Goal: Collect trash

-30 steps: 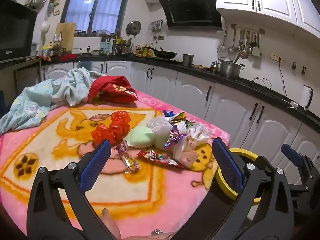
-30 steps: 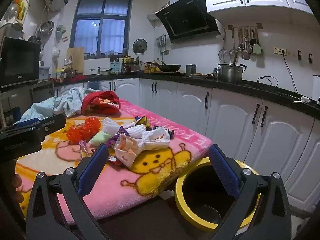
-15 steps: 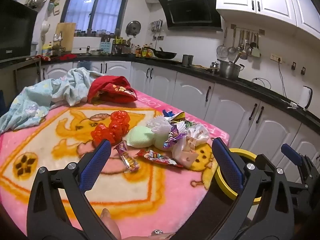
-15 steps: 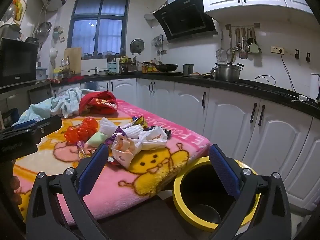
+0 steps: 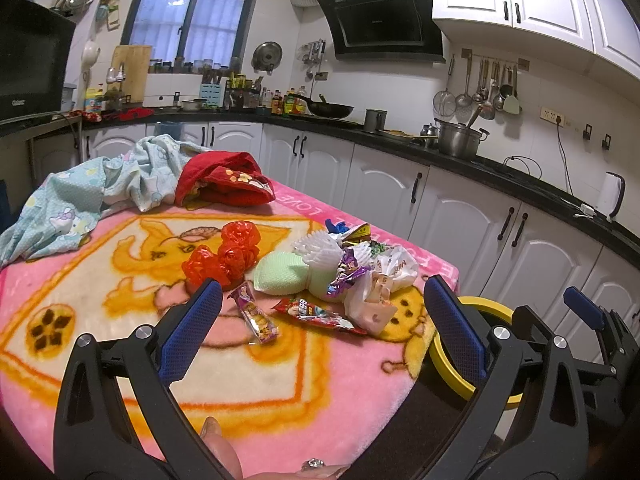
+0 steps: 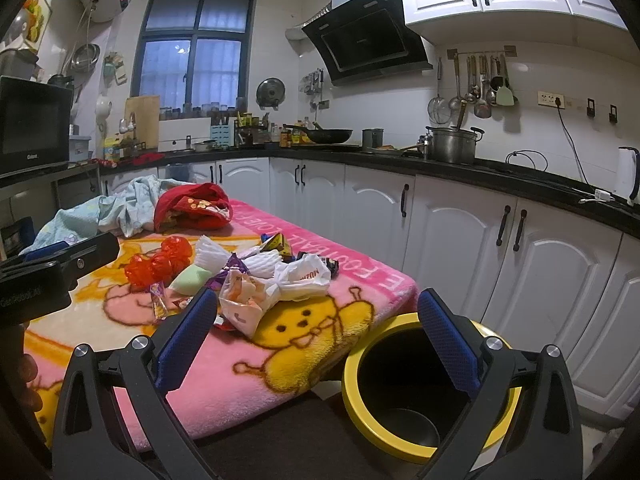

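Little has changed over the last second: the left gripper (image 5: 320, 328) has held its place, jaws spread wide and empty, while the right gripper (image 6: 316, 336) has drifted slightly, equally released, so that the yellow-rimmed bin (image 6: 404, 448) now sits lower between its fingers. The trash pile (image 5: 340, 272) (wrappers, white bags, foam netting, a green sponge-like lump) lies untouched on the pink blanket (image 5: 100, 304), ahead of the left gripper and between its fingertips. A red snack wrapper (image 5: 318, 314) and a pink candy wrapper (image 5: 256, 314) lie nearest those tips, with crumpled red plastic (image 5: 224, 256) just beyond. Nothing is collected yet; this reads as the approach, with the bin close under the table's edge.
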Tool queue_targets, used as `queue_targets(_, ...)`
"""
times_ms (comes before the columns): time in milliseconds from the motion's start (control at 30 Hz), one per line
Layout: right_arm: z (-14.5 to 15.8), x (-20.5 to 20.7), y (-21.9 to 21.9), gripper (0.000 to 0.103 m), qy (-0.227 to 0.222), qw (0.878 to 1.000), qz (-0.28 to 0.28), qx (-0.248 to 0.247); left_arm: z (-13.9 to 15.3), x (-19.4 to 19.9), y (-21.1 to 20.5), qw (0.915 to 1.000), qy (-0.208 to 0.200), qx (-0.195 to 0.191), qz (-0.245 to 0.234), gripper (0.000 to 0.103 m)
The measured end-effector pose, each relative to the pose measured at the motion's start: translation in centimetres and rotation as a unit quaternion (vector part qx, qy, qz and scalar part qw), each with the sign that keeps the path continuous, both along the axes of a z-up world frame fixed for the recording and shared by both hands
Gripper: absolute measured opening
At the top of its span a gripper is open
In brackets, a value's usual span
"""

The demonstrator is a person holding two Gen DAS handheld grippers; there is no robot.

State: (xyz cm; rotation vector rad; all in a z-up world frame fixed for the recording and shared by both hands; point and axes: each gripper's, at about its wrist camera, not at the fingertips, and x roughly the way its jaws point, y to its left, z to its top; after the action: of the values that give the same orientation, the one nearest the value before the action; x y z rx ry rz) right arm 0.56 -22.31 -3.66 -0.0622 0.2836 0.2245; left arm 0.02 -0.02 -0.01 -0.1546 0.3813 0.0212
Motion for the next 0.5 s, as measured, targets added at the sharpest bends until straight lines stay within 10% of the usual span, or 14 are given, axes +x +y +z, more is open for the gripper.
queue_targets(500,-0.02,0.05,-0.03,0.097,-0.001,1.000,-0.001,0.000,0.00,0.00,0.03,1.0000,0.000,0.000,0.001,0.093)
